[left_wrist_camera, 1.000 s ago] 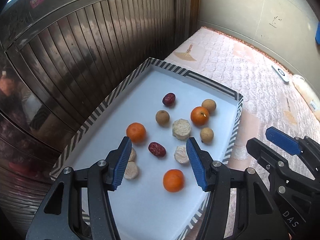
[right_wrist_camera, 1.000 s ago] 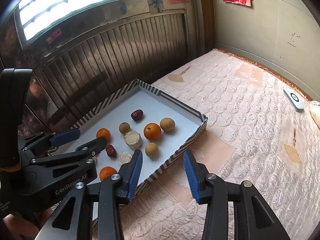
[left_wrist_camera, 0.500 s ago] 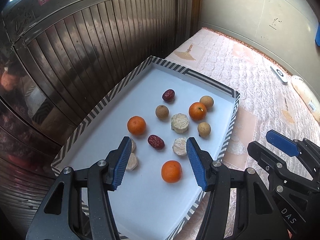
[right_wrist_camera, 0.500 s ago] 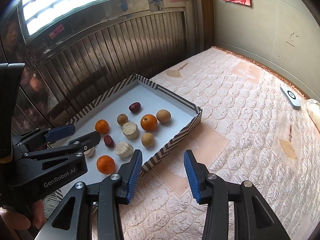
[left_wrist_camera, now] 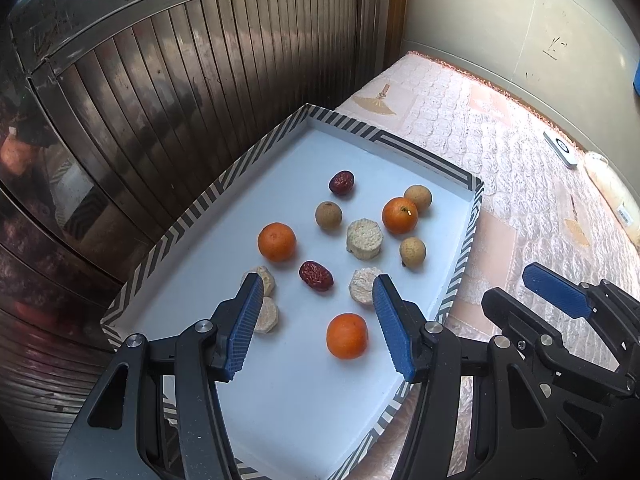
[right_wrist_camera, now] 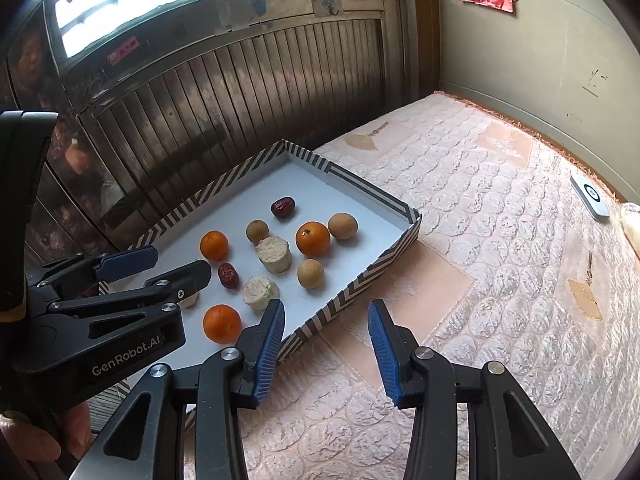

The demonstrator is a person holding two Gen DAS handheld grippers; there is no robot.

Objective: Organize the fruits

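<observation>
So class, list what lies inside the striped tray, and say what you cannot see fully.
Inside the striped tray: three oranges, two red dates, three round brown fruits and four pale chunks. The left gripper fingers partly cover two chunks.

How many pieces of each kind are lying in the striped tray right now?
In the tray:
Oranges: 3
Red dates: 2
Round brown fruits, likely longans: 3
Pale cut chunks: 4
Total: 12
</observation>
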